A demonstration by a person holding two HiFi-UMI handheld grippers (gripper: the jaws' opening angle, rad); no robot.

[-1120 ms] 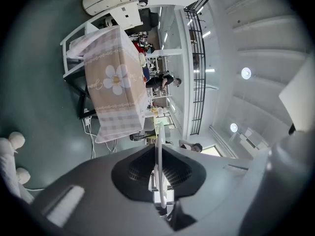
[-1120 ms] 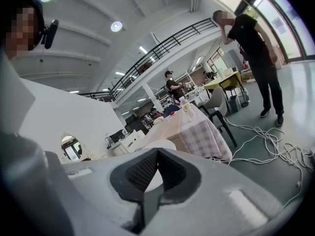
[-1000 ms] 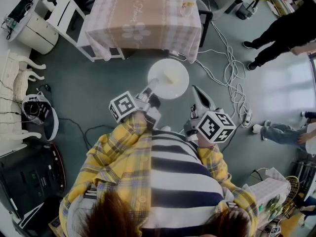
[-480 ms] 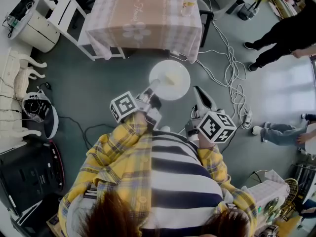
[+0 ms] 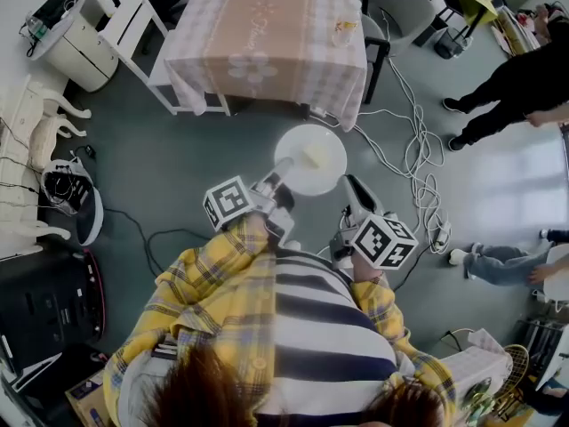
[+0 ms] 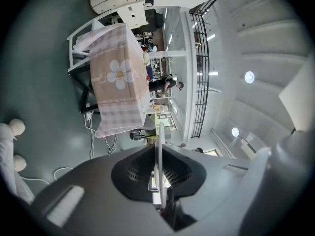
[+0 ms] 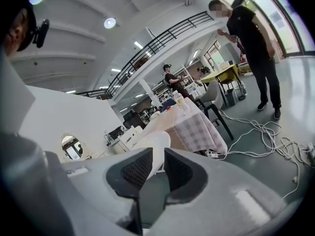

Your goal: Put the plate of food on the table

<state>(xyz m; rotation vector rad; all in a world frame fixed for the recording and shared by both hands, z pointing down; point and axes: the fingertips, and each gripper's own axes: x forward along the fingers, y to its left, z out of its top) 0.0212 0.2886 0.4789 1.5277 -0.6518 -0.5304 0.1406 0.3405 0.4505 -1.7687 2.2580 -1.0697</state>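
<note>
A white plate [image 5: 309, 158] with a pale yellow piece of food [image 5: 314, 155] hangs level above the grey floor, short of the table [image 5: 267, 34] with its pink checked cloth. My left gripper [image 5: 283, 167] is shut on the plate's near-left rim. In the left gripper view the plate's rim [image 6: 158, 146] runs edge-on between the pads of the left gripper [image 6: 158, 173], and the table [image 6: 118, 82] lies ahead. My right gripper [image 5: 348, 186] is just off the plate's near-right edge. In the right gripper view its jaws [image 7: 158, 168] stand slightly apart, empty, with the plate [image 7: 156, 144] beyond them.
White cables [image 5: 413, 145] trail over the floor right of the plate. A dark chair [image 5: 391, 12] stands at the table's right corner, and a glass [image 5: 341, 32] sits on that corner. A person in black [image 5: 524, 69] stands at the far right. White furniture [image 5: 133, 16] flanks the table's left.
The table has drawn a little nearer in the head view. The plate, still in the left gripper, and the right gripper have moved slightly forward with it.
</note>
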